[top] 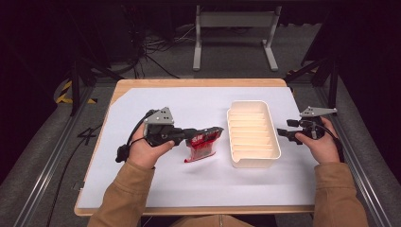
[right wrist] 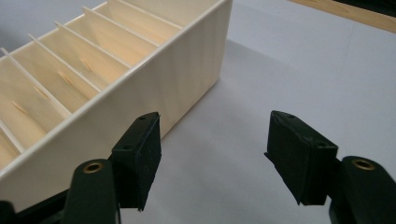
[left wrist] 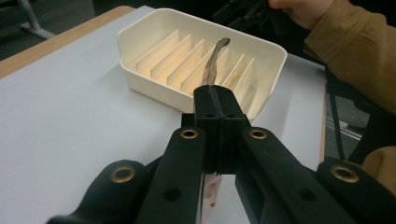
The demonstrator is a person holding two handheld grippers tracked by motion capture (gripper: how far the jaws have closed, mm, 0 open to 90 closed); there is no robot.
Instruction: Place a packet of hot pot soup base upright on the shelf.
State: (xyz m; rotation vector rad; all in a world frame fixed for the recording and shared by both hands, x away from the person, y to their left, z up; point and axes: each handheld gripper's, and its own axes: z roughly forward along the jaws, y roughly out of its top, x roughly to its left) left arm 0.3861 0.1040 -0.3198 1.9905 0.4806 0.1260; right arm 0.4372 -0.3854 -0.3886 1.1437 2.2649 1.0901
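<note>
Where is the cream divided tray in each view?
High view: tray right of centre.
Left gripper view: tray at upper centre, behind the shut fingers and the packet they hold.
Right gripper view: tray at upper left, its side wall facing the camera.
Shared landmark: the white sheet under it.

A wooden worktop (top: 124, 85) under a white sheet (top: 156, 189) stands on grey carpet (top: 42, 156) in a dim room. Beyond it a pale metal frame (top: 235, 21) rests on the floor, with tangled cables (top: 156, 45) beside it. Yellow-black tape (top: 64, 94) marks the floor at left.
</note>
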